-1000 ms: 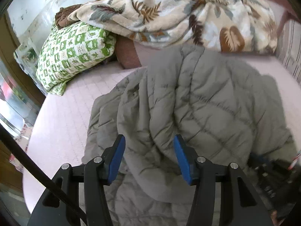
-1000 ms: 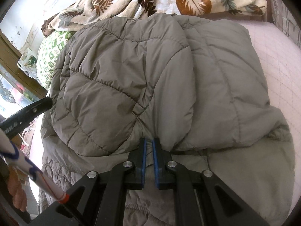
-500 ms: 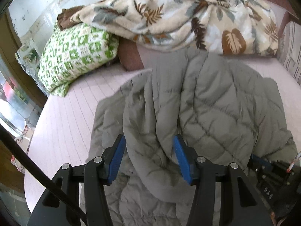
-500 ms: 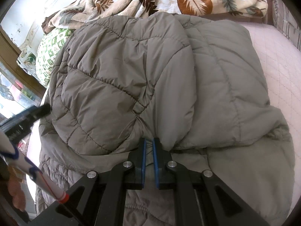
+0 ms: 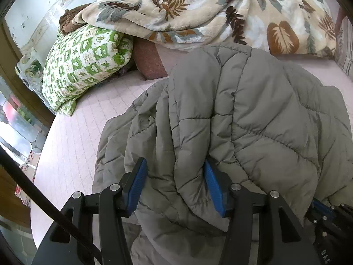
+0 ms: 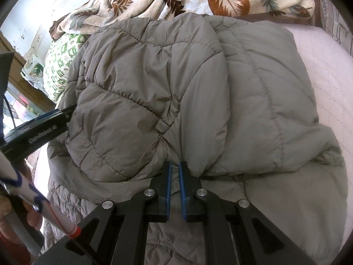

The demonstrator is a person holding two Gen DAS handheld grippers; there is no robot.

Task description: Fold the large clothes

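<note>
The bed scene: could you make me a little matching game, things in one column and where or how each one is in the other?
Things:
1. grey puffer jacket
2. green patterned pillow
3. leaf-print blanket
4. right gripper

Descriptions:
A. heaped at the far end of the bed
B. shut on a fold of fabric
C. left of the jacket, by the window
D. spread on the pink mattress

Pairs: 1-D, 2-C, 3-A, 4-B

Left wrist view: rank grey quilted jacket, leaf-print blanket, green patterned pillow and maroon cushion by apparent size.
1. Grey quilted jacket, though nearest the camera.
2. Leaf-print blanket.
3. Green patterned pillow.
4. Maroon cushion, partly hidden.
</note>
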